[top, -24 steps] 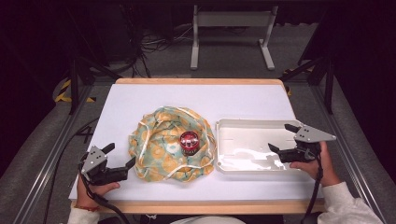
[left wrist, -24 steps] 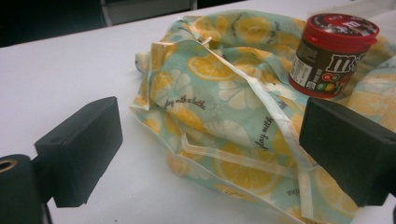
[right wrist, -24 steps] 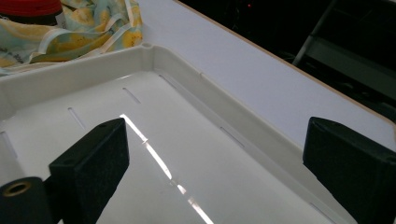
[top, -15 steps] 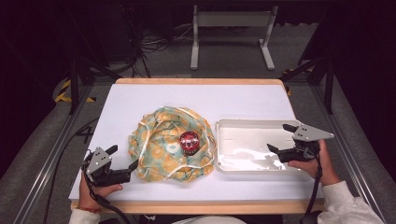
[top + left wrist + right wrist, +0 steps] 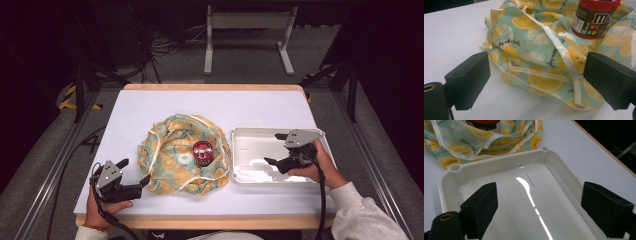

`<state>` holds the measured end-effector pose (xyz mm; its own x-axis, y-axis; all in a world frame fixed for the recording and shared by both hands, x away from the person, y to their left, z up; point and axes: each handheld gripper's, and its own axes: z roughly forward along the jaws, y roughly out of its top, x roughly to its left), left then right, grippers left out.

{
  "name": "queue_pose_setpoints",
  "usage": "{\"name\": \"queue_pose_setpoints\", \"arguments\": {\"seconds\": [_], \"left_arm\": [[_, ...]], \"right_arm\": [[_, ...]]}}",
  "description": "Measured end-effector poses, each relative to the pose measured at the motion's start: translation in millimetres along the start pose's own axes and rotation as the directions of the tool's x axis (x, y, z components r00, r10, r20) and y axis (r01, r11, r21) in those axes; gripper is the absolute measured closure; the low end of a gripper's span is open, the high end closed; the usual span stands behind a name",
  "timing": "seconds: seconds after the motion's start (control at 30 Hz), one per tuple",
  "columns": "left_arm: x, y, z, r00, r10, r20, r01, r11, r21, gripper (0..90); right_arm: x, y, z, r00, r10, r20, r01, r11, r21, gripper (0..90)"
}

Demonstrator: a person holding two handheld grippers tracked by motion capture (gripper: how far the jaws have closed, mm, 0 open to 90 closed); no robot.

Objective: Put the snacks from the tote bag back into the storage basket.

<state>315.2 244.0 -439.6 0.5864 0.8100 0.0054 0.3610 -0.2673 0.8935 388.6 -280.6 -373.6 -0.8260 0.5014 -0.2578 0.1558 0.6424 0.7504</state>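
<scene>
A crumpled cloth [image 5: 176, 161] printed with yellow citrus slices on pale teal lies in the middle of the white table. A small red-lidded candy jar [image 5: 202, 152] stands upright on it. My left gripper [image 5: 133, 176] is open at the cloth's near left corner, the hem [image 5: 541, 75] lying between its jaws. An empty white plastic tray [image 5: 240, 137] sits just right of the cloth. My right gripper [image 5: 276, 149] hovers open over the tray's right half, and its own view looks down into the tray [image 5: 499, 162] toward the cloth [image 5: 456, 147].
The table [image 5: 220, 107] has a wooden rim and bare white surface behind and left of the cloth. A white metal stand [image 5: 247, 20] and cables lie on the floor beyond the far edge. Dark frame rails run along both sides.
My left gripper has slid a little nearer to the table's front edge and toward the cloth's corner. The right gripper has shifted slightly down over the tray.
</scene>
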Motion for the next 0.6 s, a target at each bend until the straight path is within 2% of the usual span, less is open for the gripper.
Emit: {"name": "queue_pose_setpoints", "arguments": {"seconds": [0.07, 0.1, 0.13, 0.17, 0.2, 0.27, 0.4, 0.5, 0.53, 0.6], "left_arm": [[0.8, -0.6, 0.8, 1.0000, 0.000, -0.003, 0.000, 1.0000, 0.006, 7.8], [1.1, -1.1, 0.6, 1.0000, -0.006, -0.005, 0.006, 0.9999, 0.010, 7.8], [1.7, -1.5, 0.3, 0.9999, -0.010, -0.006, 0.010, 0.9999, 0.007, 7.8], [1.9, -1.7, 0.0, 0.9998, -0.016, -0.010, 0.016, 0.9999, 0.007, 7.5], [2.4, -1.8, -0.1, 0.9998, -0.015, -0.010, 0.015, 0.9998, 0.010, 7.4], [2.0, -2.3, 0.7, 1.0000, -0.006, -0.005, 0.006, 0.9999, 0.013, 7.6], [1.2, -2.2, 0.5, 1.0000, -0.003, -0.006, 0.003, 0.9999, 0.010, 7.9], [1.8, -2.7, 0.4, 1.0000, -0.006, -0.003, 0.006, 1.0000, 0.007, 7.9], [2.0, -2.8, 0.3, 1.0000, -0.006, -0.005, 0.006, 0.9999, 0.009, 8.0], [2.6, -3.2, 0.1, 0.9999, -0.012, -0.007, 0.012, 0.9999, 0.009, 7.6]], "right_arm": [[0.9, 7.2, 7.2, 0.9996, -0.023, -0.019, 0.024, 0.999, 0.030, 19.0], [1.4, 11.0, 11.5, 0.9990, -0.044, -0.011, 0.044, 0.998, 0.045, 19.5], [1.4, 14.7, 15.0, 0.9986, -0.049, -0.019, 0.050, 0.998, 0.044, 20.4], [0.7, 19.7, 19.4, 0.9980, -0.044, -0.047, 0.046, 0.998, 0.051, 20.3], [1.0, 24.1, 23.0, 0.9978, -0.051, -0.042, 0.054, 0.997, 0.058, 19.3], [1.8, 32.6, 28.9, 0.9954, -0.059, -0.075, 0.064, 0.995, 0.071, 18.1], [7.9, 56.9, 43.7, 0.9842, -0.123, -0.127, 0.138, 0.984, 0.109, 17.9], [10.8, 68.7, 50.9, 0.9789, -0.141, -0.148, 0.159, 0.980, 0.118, 17.3], [13.7, 76.9, 56.5, 0.9736, -0.157, -0.166, 0.180, 0.975, 0.131, 16.6], [16.0, 90.0, 65.2, 0.9652, -0.165, -0.203, 0.195, 0.971, 0.138, 16.5]]}}
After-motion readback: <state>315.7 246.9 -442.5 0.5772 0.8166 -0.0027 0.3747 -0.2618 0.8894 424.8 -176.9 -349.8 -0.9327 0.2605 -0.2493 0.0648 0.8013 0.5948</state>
